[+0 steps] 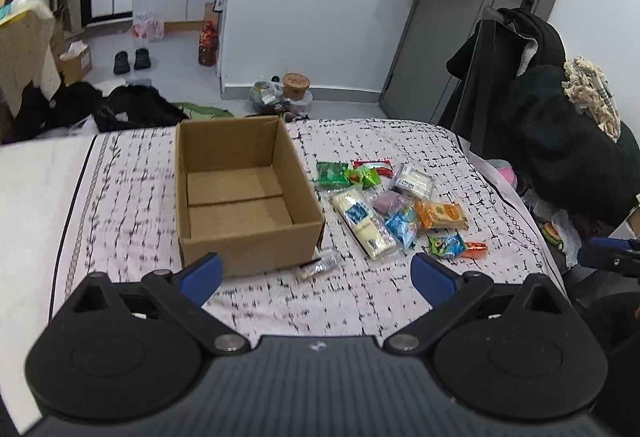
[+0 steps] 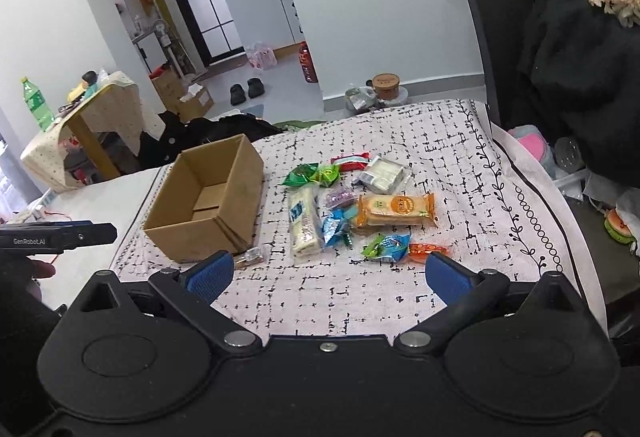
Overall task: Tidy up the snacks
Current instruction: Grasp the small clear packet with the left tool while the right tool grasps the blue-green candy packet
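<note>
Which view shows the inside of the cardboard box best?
The left wrist view: it looks down into the cardboard box, showing its whole bare floor. The right wrist view sees the box from the side, so the near wall hides most of the floor.

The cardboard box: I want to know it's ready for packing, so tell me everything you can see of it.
The cardboard box is plain brown corrugated card, rectangular, open at the top with its walls upright. Its inside looks empty: only the two bottom flaps show, meeting at a seam across the floor. It sits flat on the patterned cloth, left of the pile of snack packets, which lies apart from it. One small clear-wrapped snack lies at its near right corner; whether they touch is unclear. Neither gripper touches the box.
</note>
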### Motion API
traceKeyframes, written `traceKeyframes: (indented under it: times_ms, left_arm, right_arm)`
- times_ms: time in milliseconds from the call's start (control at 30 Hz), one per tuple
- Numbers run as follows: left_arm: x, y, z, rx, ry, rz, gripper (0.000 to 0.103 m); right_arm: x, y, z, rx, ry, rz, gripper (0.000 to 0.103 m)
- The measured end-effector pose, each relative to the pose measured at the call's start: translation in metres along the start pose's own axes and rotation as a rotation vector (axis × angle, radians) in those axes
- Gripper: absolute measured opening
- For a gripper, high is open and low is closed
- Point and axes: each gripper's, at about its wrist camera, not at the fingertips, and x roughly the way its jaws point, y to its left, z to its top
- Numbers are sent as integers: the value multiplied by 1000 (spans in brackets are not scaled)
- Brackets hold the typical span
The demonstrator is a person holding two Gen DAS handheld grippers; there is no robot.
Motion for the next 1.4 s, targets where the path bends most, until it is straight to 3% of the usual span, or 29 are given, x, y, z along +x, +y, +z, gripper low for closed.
traceKeyframes:
  times_ms: [167,433,600,1000,1400]
  left_arm:
    - [20,-2,4,25,11,-21,99]
    - [67,-2,-4,50,97,-18,80]
    - [92,3,-11,58,140,-13,70]
    - [145,11,-19,82,199,-23,54]
    - [183,13,-19,86,235,-41,52]
  right_arm:
    - [18,-4,2,7,12,-24,103]
    - [52,-9,1,29,32,-40,102]
    - [74,-13,2,44,60,-59,96]
    - [116,-19,9,56,113,-104,88]
    - [149,-31,15,96,159,-143,88]
